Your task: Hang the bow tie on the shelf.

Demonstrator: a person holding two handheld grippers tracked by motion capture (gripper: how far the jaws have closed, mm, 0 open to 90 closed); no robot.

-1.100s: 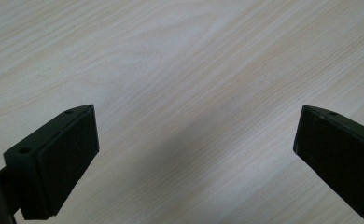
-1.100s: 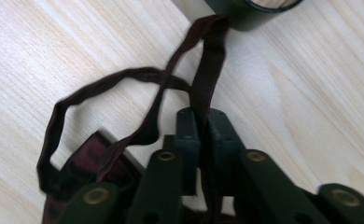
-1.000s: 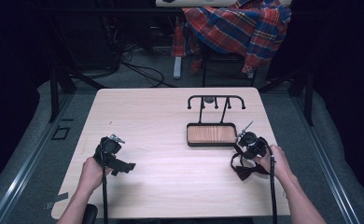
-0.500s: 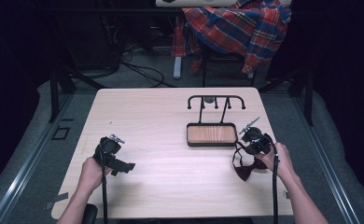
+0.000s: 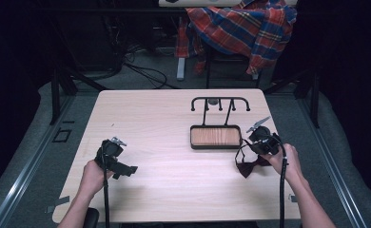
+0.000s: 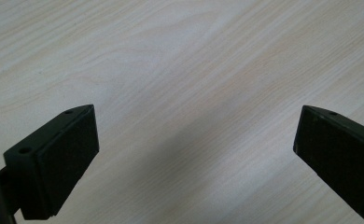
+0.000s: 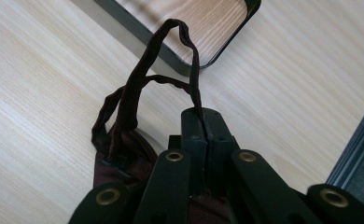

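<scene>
The right gripper [image 7: 203, 122] had its fingers [image 7: 192, 140] pressed together on the strap [image 7: 138, 81] of a dark red bow tie [image 5: 248, 167], which hung and lay at the right edge of the worktop [image 5: 174, 123], just right of the stand [image 5: 216, 137] with its wooden tray and hook bar. In the right gripper view the strap rose in a loop above the closed fingers, with the bow bunched below them, touching the wood. The step looked like lifting the tie toward the stand's bar; to do it well, the grip should stay firm on the thin strap, and the lift should go straight up until the bow cleared the worktop, so the loop stayed open enough to drop over a hook rather than twisting shut. The left gripper [image 6: 194, 135] hovered over bare wood at the left, fingers spread wide and empty; it could have come across to hold the loop open. Against the picture from a second before, the right gripper had shifted slightly rightward and away from the tray, and the tie had trailed with it; the left gripper had not moved.
</scene>
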